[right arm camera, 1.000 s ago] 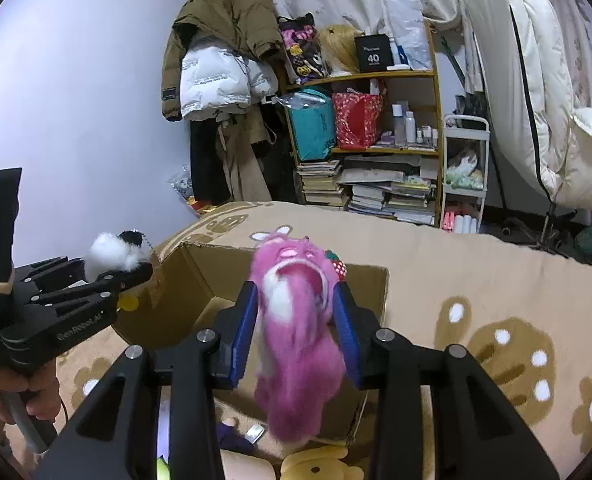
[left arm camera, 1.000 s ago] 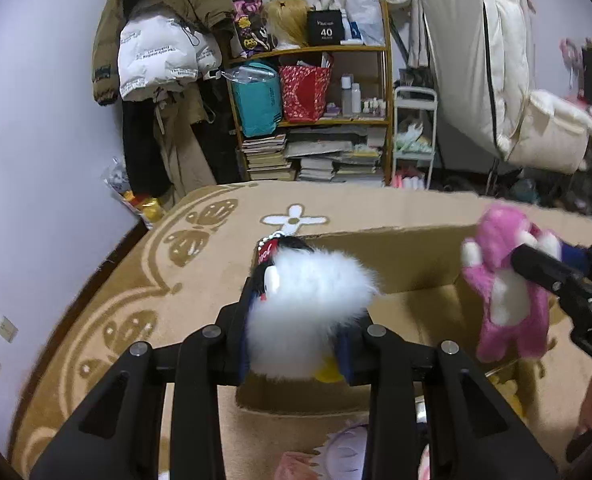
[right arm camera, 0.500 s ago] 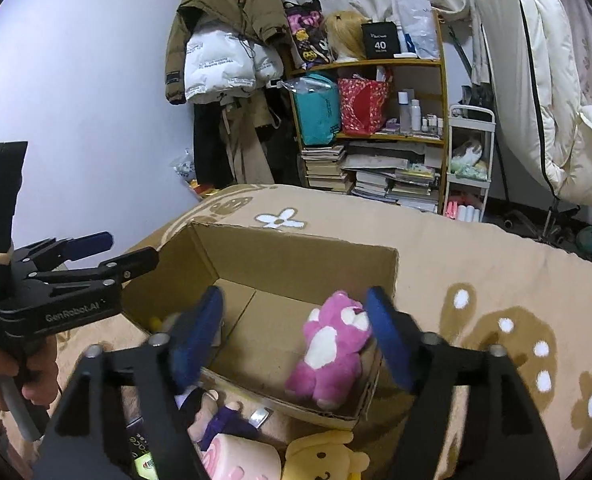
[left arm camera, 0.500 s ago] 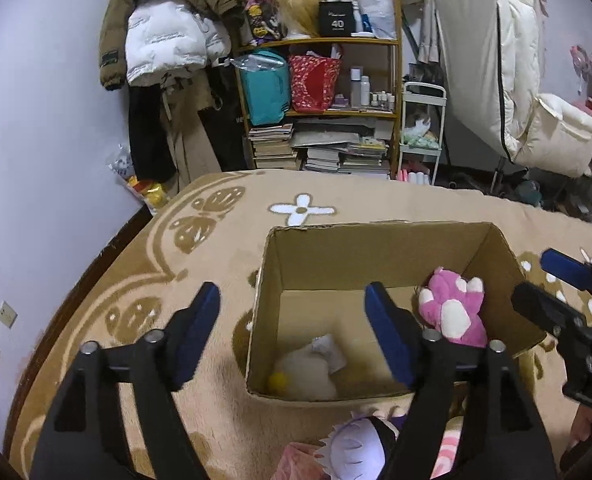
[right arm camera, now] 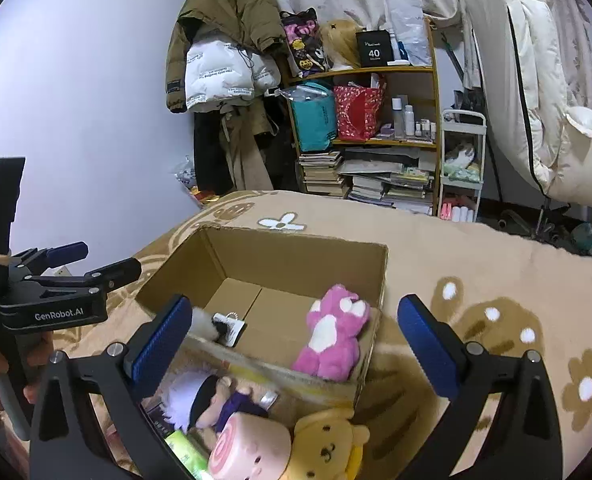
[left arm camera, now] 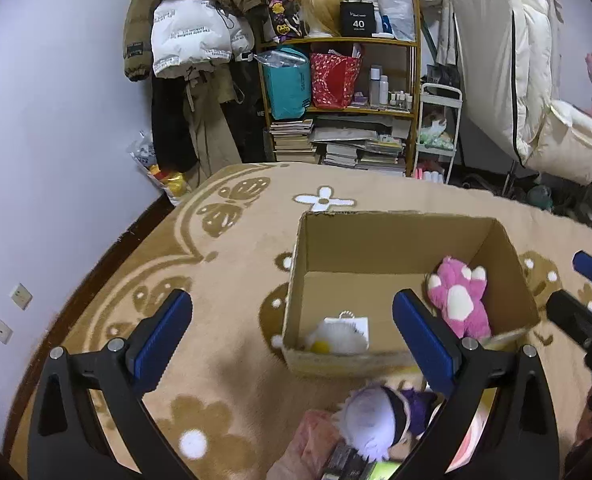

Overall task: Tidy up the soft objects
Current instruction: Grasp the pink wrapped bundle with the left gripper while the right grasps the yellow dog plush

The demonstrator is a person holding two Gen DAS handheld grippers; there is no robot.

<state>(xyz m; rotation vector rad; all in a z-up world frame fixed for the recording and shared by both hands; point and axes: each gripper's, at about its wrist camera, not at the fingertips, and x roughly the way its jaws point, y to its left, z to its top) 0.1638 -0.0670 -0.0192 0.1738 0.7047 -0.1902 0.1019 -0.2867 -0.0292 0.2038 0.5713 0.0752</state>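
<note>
Brown cardboard box (left arm camera: 396, 240) on beige rug (left arm camera: 236, 240), with pink plush bear (left arm camera: 458, 296) and white fluffy toy (left arm camera: 338, 338) inside; left gripper (left arm camera: 292, 334) and right gripper (right arm camera: 296, 334) both wide, holding nothing.

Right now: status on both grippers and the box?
Left gripper open, empty. Right gripper open, empty. Pink plush and white plush in cardboard box. More plush toys waiting outside.

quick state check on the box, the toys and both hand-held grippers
cardboard box: open, upright on the rug
pink plush: lying in the box
white fluffy plush: lying in the box
yellow bear plush: outside the box
left hand-held gripper: open, empty
right hand-held gripper: open, empty
</note>
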